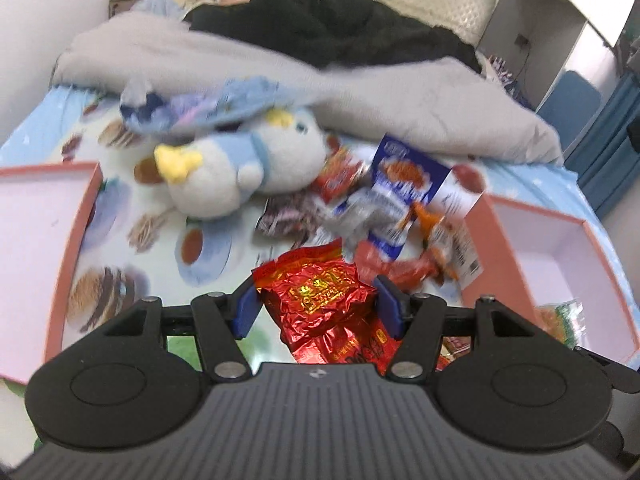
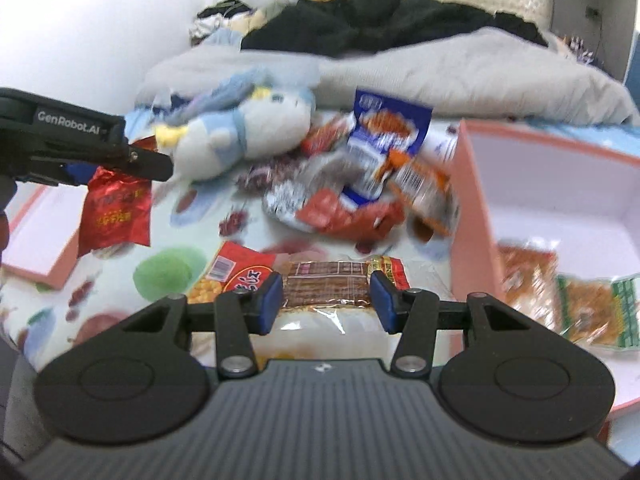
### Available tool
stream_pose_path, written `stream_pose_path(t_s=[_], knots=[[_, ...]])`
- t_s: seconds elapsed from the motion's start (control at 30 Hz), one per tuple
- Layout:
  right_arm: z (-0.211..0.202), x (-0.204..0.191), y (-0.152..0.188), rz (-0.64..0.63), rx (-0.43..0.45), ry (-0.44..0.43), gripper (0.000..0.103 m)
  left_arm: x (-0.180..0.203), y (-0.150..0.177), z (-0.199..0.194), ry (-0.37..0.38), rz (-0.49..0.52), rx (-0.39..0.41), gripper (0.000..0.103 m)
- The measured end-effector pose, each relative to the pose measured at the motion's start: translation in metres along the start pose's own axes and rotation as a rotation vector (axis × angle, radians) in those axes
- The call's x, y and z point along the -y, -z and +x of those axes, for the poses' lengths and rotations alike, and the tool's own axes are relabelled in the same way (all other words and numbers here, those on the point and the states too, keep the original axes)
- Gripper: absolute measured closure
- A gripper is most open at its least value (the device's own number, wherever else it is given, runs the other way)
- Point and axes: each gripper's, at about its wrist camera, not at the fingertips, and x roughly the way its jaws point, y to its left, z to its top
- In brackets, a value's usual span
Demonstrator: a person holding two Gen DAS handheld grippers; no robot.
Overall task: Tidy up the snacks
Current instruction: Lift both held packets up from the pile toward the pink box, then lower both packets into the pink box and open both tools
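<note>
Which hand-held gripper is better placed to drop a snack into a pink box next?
Probably the left hand-held gripper: it grips a red packet beside the pink box.

A bed (image 1: 48, 120) with a pale blue food-print sheet fills the room's middle; a grey blanket (image 1: 400, 92) lies crumpled across its far half, black clothes (image 1: 340, 28) heaped behind it. A white wall (image 1: 36, 12) runs along the left edge, white shelving (image 1: 536, 12) stands at the far right corner
</note>
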Motion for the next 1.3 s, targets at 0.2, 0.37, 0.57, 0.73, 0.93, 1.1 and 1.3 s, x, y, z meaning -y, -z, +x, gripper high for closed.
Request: stream_pose_path(t_s=[0.2, 0.37, 0.57, 0.73, 0.93, 1.1, 1.3], knots=[[-0.030, 0.019, -0.030, 0.022, 0.082, 0.040, 0.052, 0.025, -0.024, -0.024, 0.044, 0.022, 0.055, 0.038], [-0.050, 0.041, -0.053, 0.044, 0.147, 0.085, 0.053, 0.046, -0.046, -0.041, 0.098, 0.036, 0.086, 0.038], [-0.068, 0.070, -0.072, 0.060, 0.200, 0.142, 0.058, 0.086, -0.063, -0.052, 0.148, 0.076, 0.123, 0.038], [-0.078, 0.100, -0.079, 0.111, 0.213, 0.188, 0.095, 0.124, -0.071, -0.047, 0.204, 0.110, 0.128, 0.038], [-0.067, 0.135, -0.064, 0.166, 0.167, 0.231, 0.095, 0.171, -0.060, -0.012, 0.247, 0.161, 0.053, 0.038], [-0.054, 0.163, -0.045, 0.222, 0.101, 0.249, 0.095, 0.206, -0.044, 0.022, 0.279, 0.205, -0.021, 0.038], [-0.036, 0.186, -0.030, 0.257, 0.042, 0.254, 0.095, 0.237, -0.030, 0.067, 0.298, 0.243, -0.101, 0.038]])
